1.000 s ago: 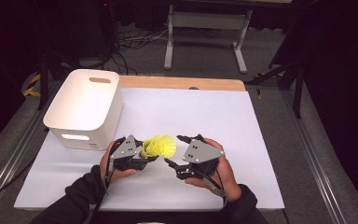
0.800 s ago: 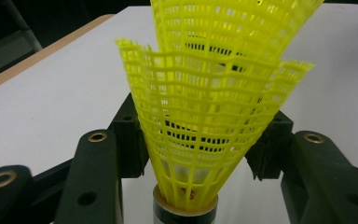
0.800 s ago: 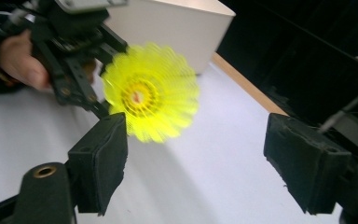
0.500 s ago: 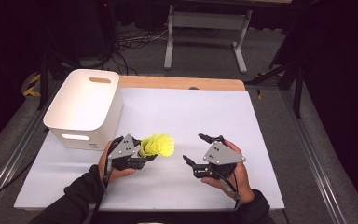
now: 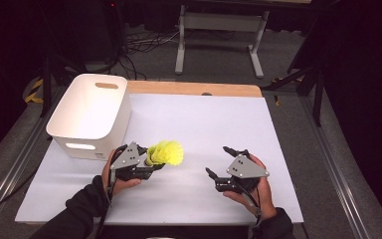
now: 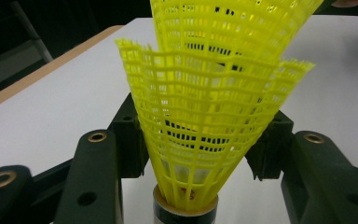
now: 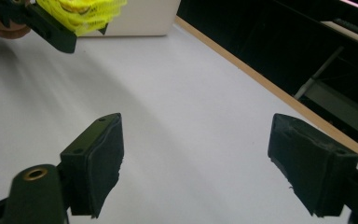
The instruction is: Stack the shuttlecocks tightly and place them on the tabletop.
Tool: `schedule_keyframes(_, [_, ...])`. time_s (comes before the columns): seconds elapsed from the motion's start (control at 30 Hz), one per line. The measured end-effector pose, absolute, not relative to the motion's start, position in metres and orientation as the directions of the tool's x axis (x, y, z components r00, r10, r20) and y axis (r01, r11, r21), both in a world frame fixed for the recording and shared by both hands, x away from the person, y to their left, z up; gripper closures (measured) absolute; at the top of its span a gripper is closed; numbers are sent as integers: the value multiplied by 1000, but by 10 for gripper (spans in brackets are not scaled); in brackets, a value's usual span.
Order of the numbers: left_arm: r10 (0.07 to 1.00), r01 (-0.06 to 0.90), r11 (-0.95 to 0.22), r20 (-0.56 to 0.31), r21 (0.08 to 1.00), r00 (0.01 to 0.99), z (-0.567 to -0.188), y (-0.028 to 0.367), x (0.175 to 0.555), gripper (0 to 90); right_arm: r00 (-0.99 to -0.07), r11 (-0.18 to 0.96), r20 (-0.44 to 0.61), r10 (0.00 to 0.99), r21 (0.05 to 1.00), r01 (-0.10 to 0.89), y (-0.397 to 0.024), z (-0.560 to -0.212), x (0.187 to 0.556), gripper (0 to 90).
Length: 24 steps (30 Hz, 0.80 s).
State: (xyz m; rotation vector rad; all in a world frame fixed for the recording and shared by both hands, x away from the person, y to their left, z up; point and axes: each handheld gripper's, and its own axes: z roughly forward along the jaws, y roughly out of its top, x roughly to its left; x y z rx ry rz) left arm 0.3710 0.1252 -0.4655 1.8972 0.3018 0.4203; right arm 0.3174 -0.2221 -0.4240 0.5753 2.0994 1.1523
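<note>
The left gripper clamps two nested yellow shuttlecocks, skirts pointing toward two o'clock. The right gripper has just been opening, its jaws wide apart with nothing between them, at three o'clock of the shuttlecocks. A white bin stands at ten o'clock.

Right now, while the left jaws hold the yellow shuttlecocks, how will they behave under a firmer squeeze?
The yellow shuttlecocks have thin open mesh skirts, so they are probably very light and would likely flex or crumple. The left gripper presses the skirt, which may slip; the round cork base looks stiffer.

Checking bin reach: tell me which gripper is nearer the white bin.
Left. The left gripper, shut on stacked yellow shuttlecocks, sits just beside the white bin; the right gripper, open, is farther right across the table.
</note>
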Motion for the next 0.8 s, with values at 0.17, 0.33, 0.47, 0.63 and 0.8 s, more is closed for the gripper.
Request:
schedule_keyframes(0.17, [407,9,-355,146,935,902,-464,130,370,489,-669,513,-336,663,855,79,-234,-433,316,183])
schedule_keyframes(0.33, [412,6,-348,147,937,899,-463,136,367,488,-664,494,-317,678,864,92,-244,-441,316,181])
schedule_keyframes(0.47, [424,4,-342,150,940,893,-460,142,366,488,-661,489,-310,684,866,100,-250,-447,316,178])
schedule_keyframes(0.63, [437,9,-329,143,944,888,-458,148,365,487,-653,485,-305,693,867,110,-255,-450,315,156])
schedule_keyframes(0.8, [453,4,-311,144,950,880,-454,155,364,487,-653,461,-278,705,879,123,-261,-454,316,149])
